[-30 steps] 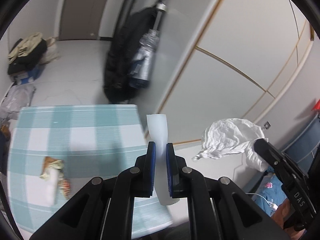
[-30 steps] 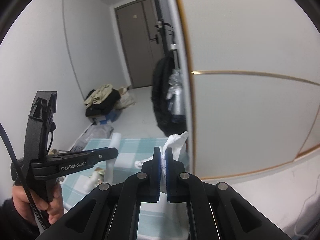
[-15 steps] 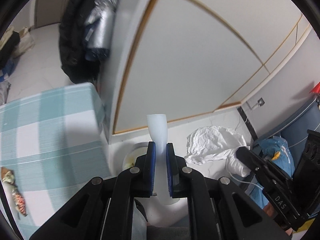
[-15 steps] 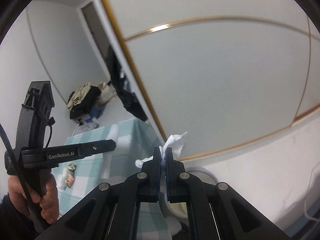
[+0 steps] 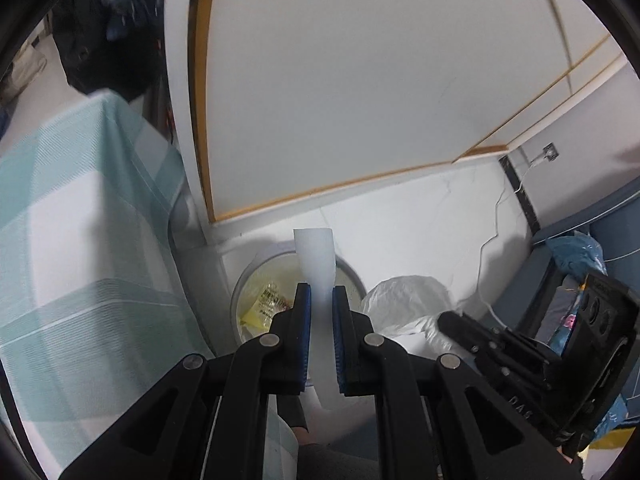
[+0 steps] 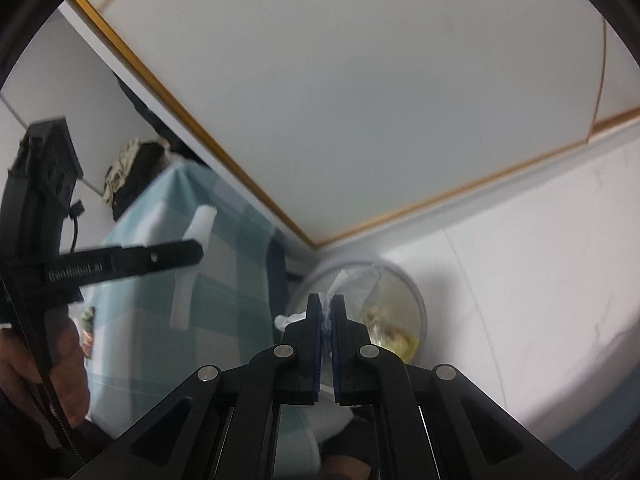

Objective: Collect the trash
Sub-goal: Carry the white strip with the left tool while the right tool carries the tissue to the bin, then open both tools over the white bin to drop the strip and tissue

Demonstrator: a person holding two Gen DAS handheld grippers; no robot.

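Left tongs (image 5: 319, 300) are seen pinching a white paper cup (image 5: 315, 258), squashed flat between the blue pads (image 5: 303, 312); the cup's open end sticks out past the tips and is held directly over a round bin (image 5: 240, 292) on the floor. Yellow wrappers (image 5: 262, 306) are visible inside the bin. To the left of the bin, a desk draped in a teal-and-white checked cloth (image 5: 80, 208) is seen, its corner hanging just beside the bin rim. Behind the bin, a white panel with wood trim (image 5: 360, 80) is seen. To the right of the bin, a crumpled white tissue (image 5: 404, 300) is held by the right tongs (image 5: 444, 322), whose black body enters from the lower right. A blue cabinet (image 5: 592, 232) with bags stands at far right.

From the right wrist: at left, the left tongs (image 6: 200, 250) are gripped by the person's hand (image 6: 60, 364), with the cup (image 6: 196, 232) clamped at their tip, in front of the checked cloth (image 6: 224, 280). Centre, the right tongs (image 6: 327, 312) are pressed together on the tissue (image 6: 352, 280), which pokes out above the pads over the bin (image 6: 418, 304). Yellowish trash (image 6: 394, 332) is seen in the bin's bottom. White floor (image 6: 540, 280) is seen to the right.
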